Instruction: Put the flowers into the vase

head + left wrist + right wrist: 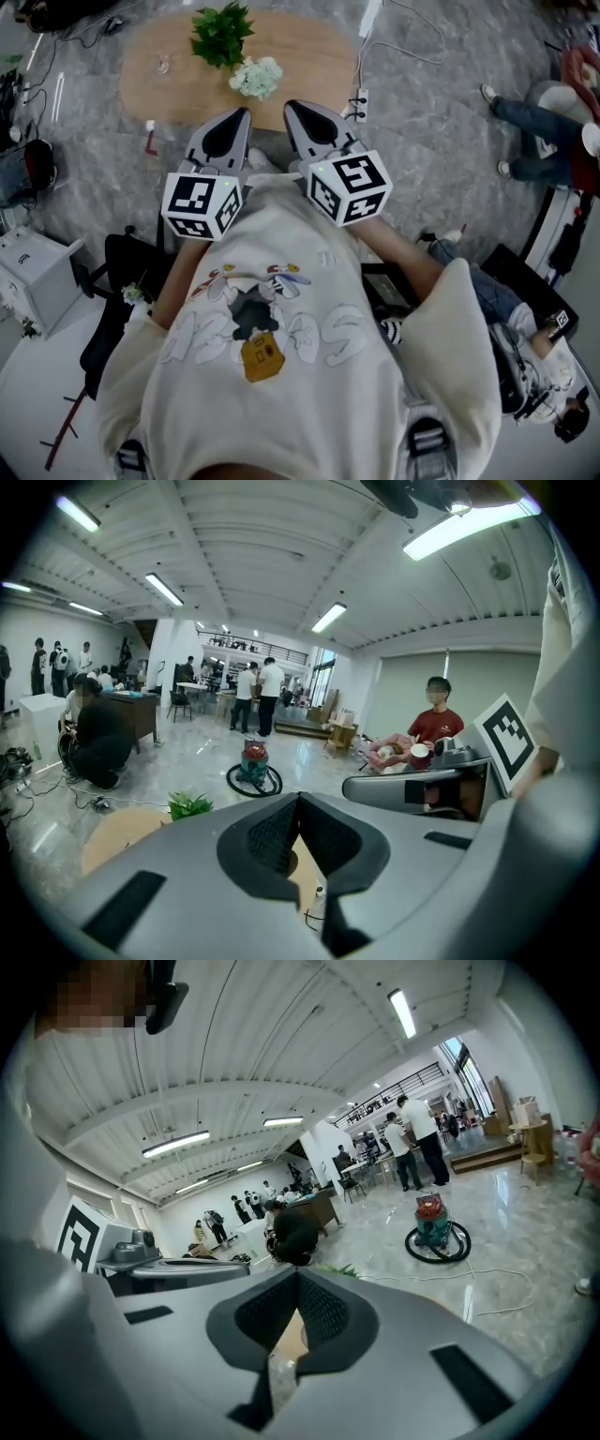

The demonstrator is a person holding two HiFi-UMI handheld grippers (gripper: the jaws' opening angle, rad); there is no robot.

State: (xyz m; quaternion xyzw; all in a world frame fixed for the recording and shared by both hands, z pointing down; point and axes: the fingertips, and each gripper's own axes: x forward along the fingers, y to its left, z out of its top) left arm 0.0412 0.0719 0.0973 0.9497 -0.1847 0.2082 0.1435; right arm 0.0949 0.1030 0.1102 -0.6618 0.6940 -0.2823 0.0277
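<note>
On the wooden table (309, 56) ahead, the white flowers (256, 77) sit just beside a leafy green plant (222, 35); whether a vase holds them I can't tell. I hold the left gripper (240, 116) and right gripper (296, 111) close to my chest, both claws pressed together on nothing, probably because the blooms lie beyond reach.

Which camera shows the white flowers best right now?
Head view: the white flowers show unobstructed on the table, beside the green plant. Both gripper views catch only the plant's leaf tips above their jaws; the flowers are hidden there.
</note>
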